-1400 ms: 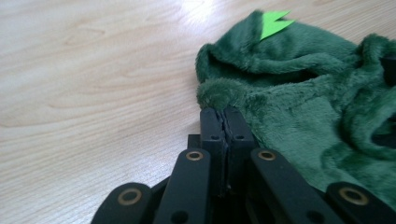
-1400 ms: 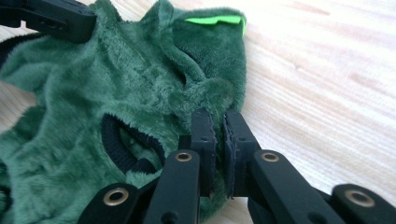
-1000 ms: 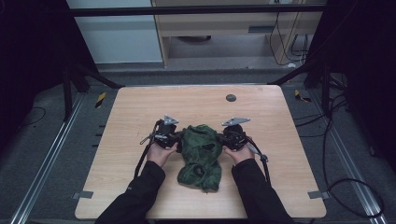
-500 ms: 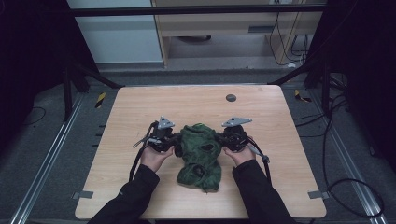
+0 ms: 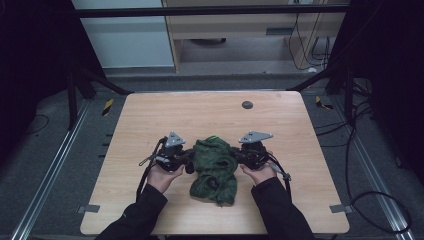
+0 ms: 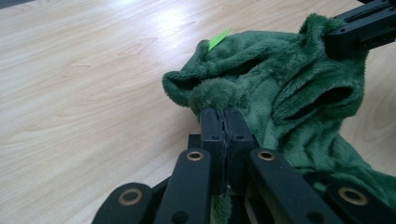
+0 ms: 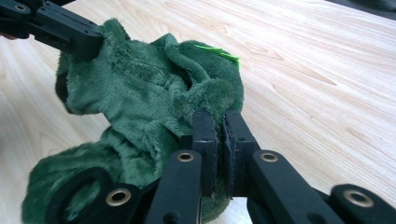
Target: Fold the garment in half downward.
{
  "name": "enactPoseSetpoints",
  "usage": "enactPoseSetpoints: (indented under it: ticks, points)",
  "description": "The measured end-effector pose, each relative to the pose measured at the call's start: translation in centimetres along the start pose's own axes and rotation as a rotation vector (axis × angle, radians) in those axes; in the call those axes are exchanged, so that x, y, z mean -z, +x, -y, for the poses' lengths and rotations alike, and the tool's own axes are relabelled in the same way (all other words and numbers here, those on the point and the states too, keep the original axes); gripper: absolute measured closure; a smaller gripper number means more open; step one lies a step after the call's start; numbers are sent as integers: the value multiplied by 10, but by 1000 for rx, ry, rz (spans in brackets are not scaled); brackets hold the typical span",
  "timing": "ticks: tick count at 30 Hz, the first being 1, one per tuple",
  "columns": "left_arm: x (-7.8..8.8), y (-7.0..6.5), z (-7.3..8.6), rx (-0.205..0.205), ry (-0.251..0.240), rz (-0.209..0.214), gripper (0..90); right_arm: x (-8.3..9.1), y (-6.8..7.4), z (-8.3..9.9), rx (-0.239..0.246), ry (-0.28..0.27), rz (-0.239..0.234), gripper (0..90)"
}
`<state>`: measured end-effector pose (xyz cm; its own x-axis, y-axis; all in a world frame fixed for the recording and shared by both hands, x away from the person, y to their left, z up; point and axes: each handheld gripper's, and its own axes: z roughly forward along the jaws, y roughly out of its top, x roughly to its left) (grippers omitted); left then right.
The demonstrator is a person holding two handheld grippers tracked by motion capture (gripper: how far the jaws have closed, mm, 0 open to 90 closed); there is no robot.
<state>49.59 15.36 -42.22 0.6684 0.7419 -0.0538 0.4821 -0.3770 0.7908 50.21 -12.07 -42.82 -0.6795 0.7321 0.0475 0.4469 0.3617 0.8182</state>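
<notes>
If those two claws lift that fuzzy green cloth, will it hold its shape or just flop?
The green cloth would probably flop: it lies bunched in soft folds. Likely light, and its plush pile looks grippy, since the left gripper and right gripper pinch it.

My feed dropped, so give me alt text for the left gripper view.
The left gripper has its black jaws shut on a bunched fold of a fuzzy green garment, which lies on a light wooden table. A small bright green tag sticks up from it.
</notes>
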Motion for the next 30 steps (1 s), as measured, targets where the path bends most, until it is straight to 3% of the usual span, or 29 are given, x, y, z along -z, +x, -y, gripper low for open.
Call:
enactPoseSetpoints:
  ticks: [8, 30]
  points:
    - [9, -8, 6, -12, -9, 19, 890, 8, 10, 9, 26, -13, -25, 852]
    - [25, -27, 28, -25, 22, 55, 890, 24, 26, 38, 25, 1, -74, 846]
